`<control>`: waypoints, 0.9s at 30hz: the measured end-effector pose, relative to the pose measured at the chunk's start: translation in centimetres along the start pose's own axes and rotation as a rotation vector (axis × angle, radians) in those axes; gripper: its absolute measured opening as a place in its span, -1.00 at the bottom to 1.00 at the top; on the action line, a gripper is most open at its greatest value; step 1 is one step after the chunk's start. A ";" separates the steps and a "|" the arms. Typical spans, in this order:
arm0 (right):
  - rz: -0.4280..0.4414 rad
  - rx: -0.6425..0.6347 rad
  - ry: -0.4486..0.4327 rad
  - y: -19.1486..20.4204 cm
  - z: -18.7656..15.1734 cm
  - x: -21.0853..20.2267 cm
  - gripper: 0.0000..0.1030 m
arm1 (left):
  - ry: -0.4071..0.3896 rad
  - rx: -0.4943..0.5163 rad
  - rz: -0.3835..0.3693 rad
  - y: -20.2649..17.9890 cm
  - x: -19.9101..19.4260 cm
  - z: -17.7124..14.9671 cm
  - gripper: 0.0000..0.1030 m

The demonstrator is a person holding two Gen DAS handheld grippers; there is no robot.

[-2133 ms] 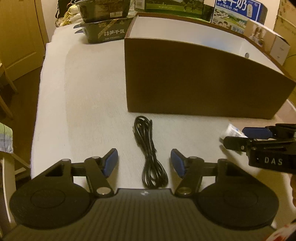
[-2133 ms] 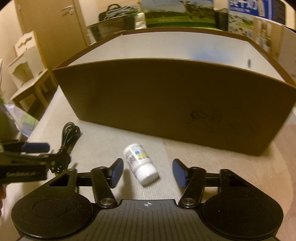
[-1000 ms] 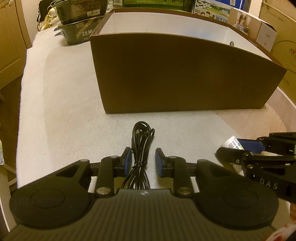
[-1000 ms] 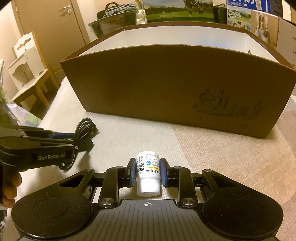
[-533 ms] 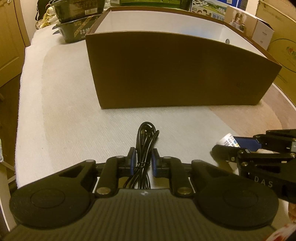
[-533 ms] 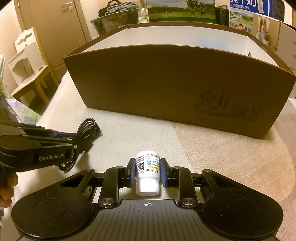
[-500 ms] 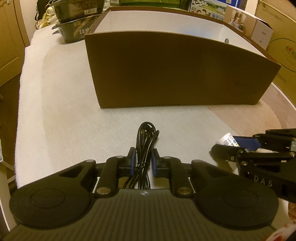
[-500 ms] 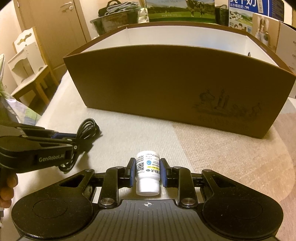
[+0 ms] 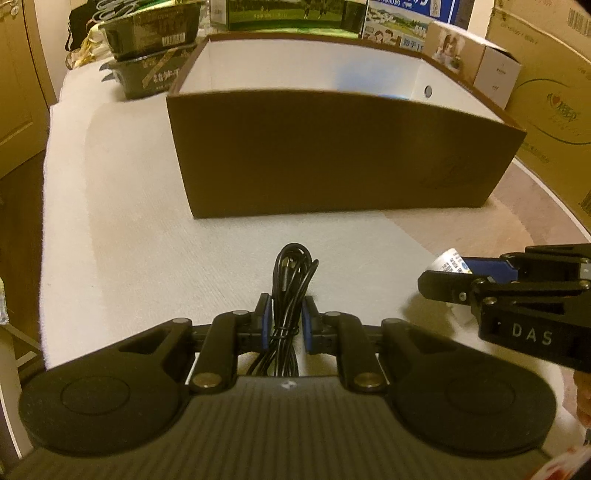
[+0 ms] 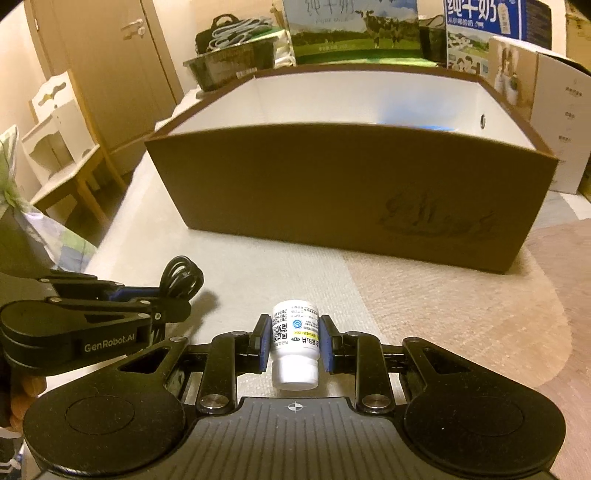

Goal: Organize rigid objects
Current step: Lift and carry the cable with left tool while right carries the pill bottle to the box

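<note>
A coiled black cable (image 9: 291,273) is clamped between the blue pads of my left gripper (image 9: 285,319), held just above the white cloth. My right gripper (image 10: 294,338) is shut on a small white pill bottle (image 10: 294,345), which lies lengthwise with its cap toward the camera. Ahead of both stands a large brown cardboard box (image 9: 340,155) with an open top and a white inside (image 10: 362,99). In the left wrist view the right gripper (image 9: 454,271) shows at the right edge with the bottle (image 9: 448,262). In the right wrist view the left gripper (image 10: 173,295) appears at the left, holding the cable (image 10: 183,278).
The table (image 9: 122,221) is covered with a white cloth. Stacked dark food trays (image 9: 151,51) sit at the far left behind the box. Milk cartons (image 10: 480,33) and cardboard boxes (image 9: 546,110) line the back and right. A small wooden chair (image 10: 62,162) stands off the table's left side.
Both grippers have risen a little with their loads. The left jaws closed fully on the cable. The box's open inside shows more in both views.
</note>
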State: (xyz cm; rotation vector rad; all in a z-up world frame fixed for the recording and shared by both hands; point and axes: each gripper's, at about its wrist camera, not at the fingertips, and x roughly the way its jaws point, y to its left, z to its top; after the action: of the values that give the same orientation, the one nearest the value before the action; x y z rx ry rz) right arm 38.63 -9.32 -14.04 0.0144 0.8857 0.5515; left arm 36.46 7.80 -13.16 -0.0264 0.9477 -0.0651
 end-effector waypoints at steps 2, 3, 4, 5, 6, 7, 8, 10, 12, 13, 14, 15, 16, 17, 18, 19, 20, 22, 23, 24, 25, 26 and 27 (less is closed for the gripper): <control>0.001 0.002 -0.011 0.0 0.0 -0.6 -0.47 | -0.013 0.002 0.000 -0.1 -0.7 0.1 -0.72; 0.001 0.003 -0.018 0.0 -0.1 -1.0 -0.47 | -0.019 0.002 0.001 -0.1 -1.1 0.1 -0.72; 0.001 0.004 -0.023 0.0 0.0 -1.3 -0.47 | -0.026 0.003 0.000 -0.1 -1.5 0.2 -0.72; 0.001 0.004 -0.029 0.1 0.1 -1.7 -0.47 | -0.031 0.004 0.001 -0.2 -1.8 0.2 -0.72; 0.001 0.005 -0.036 0.1 0.1 -2.1 -0.47 | -0.037 0.005 0.001 -0.3 -2.2 0.3 -0.72; 0.001 0.005 -0.042 0.1 0.1 -2.4 -0.47 | -0.044 0.006 0.000 -0.4 -2.6 0.3 -0.72; 0.001 0.005 -0.047 0.2 0.3 -2.8 -0.47 | -0.050 0.009 0.000 -0.5 -2.9 0.4 -0.72; 0.000 0.002 -0.062 0.3 0.5 -3.6 -0.47 | -0.063 0.015 -0.001 -0.7 -3.6 0.7 -0.72; -0.001 -0.003 -0.076 0.4 0.6 -4.4 -0.47 | -0.076 0.022 0.000 -0.9 -4.3 1.1 -0.72; -0.002 -0.005 -0.082 0.4 0.7 -4.8 -0.47 | -0.086 0.024 0.000 -1.0 -4.7 1.3 -0.72; -0.004 -0.007 -0.090 0.5 0.8 -5.2 -0.47 | -0.096 0.027 -0.001 -1.1 -5.1 1.5 -0.72; -0.007 -0.009 -0.099 0.6 1.0 -5.6 -0.47 | -0.104 0.030 -0.002 -1.3 -5.4 1.7 -0.72; -0.009 -0.012 -0.107 0.6 1.2 -6.0 -0.47 | -0.114 0.034 -0.003 -1.4 -5.7 2.0 -0.72; -0.012 -0.015 -0.114 0.7 1.4 -6.4 -0.47 | -0.123 0.038 -0.005 -1.5 -6.1 2.2 -0.72; -0.016 -0.020 -0.123 0.7 1.6 -6.8 -0.47 | -0.133 0.042 -0.006 -1.6 -6.5 2.4 -0.72; -0.020 -0.023 -0.131 0.7 1.8 -7.2 -0.47 | -0.141 0.047 -0.006 -1.7 -6.8 2.7 -0.72; -0.023 -0.025 -0.137 0.6 2.0 -7.5 -0.47 | -0.148 0.051 -0.005 -1.8 -7.1 2.9 -0.72; -0.030 -0.030 -0.153 0.5 2.4 -8.1 -0.47 | -0.160 0.056 -0.006 -1.9 -7.6 3.5 -0.72; -0.032 -0.032 -0.160 0.4 2.7 -8.3 -0.47 | -0.163 0.057 -0.010 -1.9 -7.7 3.8 -0.72; -0.034 -0.034 -0.167 0.2 3.0 -8.5 -0.47 | -0.167 0.060 -0.011 -1.9 -7.8 4.2 -0.72; -0.035 -0.036 -0.175 0.1 3.3 -8.8 -0.47 | -0.172 0.066 -0.011 -2.0 -8.0 4.5 -0.72; -0.036 -0.037 -0.181 0.0 3.6 -9.0 -0.47 | -0.179 0.074 -0.008 -2.0 -8.1 4.8 -0.72; -0.037 -0.038 -0.189 -0.2 4.0 -9.2 -0.47 | -0.188 0.082 -0.004 -2.1 -8.3 5.2 -0.72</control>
State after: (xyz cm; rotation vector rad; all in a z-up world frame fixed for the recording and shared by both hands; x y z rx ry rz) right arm 37.07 -12.91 -4.77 0.0152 0.6895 0.5234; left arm 35.76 6.27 -3.29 0.0413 0.7562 -0.1032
